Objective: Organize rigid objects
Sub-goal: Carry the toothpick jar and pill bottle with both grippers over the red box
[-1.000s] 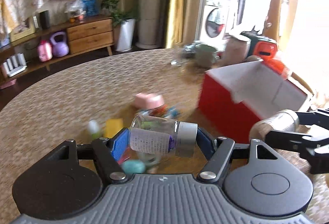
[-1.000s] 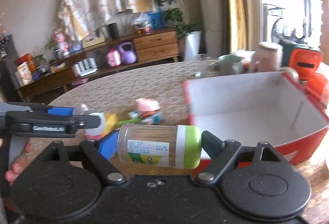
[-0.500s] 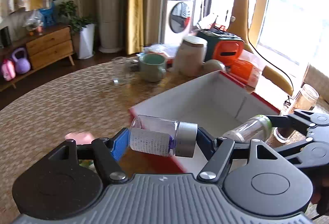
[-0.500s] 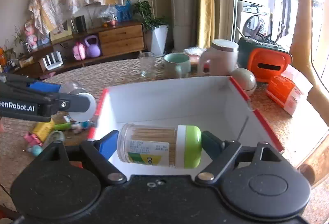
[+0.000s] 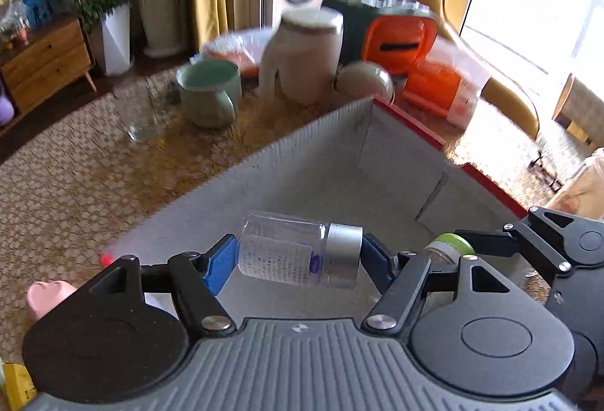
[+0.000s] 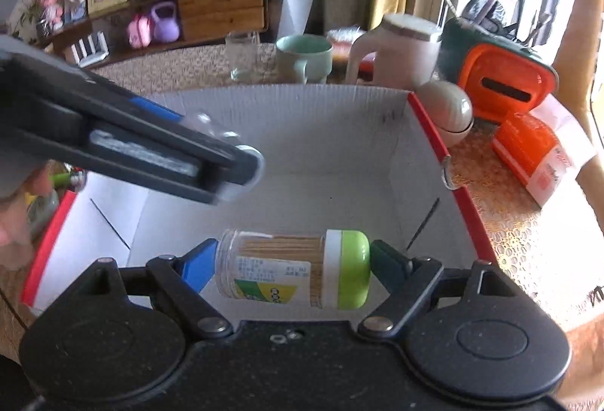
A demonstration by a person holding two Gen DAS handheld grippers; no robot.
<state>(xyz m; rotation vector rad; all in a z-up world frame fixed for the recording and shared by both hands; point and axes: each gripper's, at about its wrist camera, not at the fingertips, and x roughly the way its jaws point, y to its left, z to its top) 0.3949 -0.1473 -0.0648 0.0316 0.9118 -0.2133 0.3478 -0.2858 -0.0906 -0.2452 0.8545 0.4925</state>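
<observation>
My left gripper is shut on a clear jar with a silver lid, held sideways over the open red box with a white inside. My right gripper is shut on a toothpick jar with a green lid, held sideways above the box floor. The left gripper also shows in the right wrist view, blurred, over the box's left half. The right gripper shows at the right in the left wrist view.
Behind the box stand a green mug, a clear glass, a beige lidded jug, a round beige container and orange items. A pink toy and small items lie left of the box on the woven mat.
Both grippers have moved from the pile of small items to above the inside of the box, each still holding its jar. The left gripper is still moving.
</observation>
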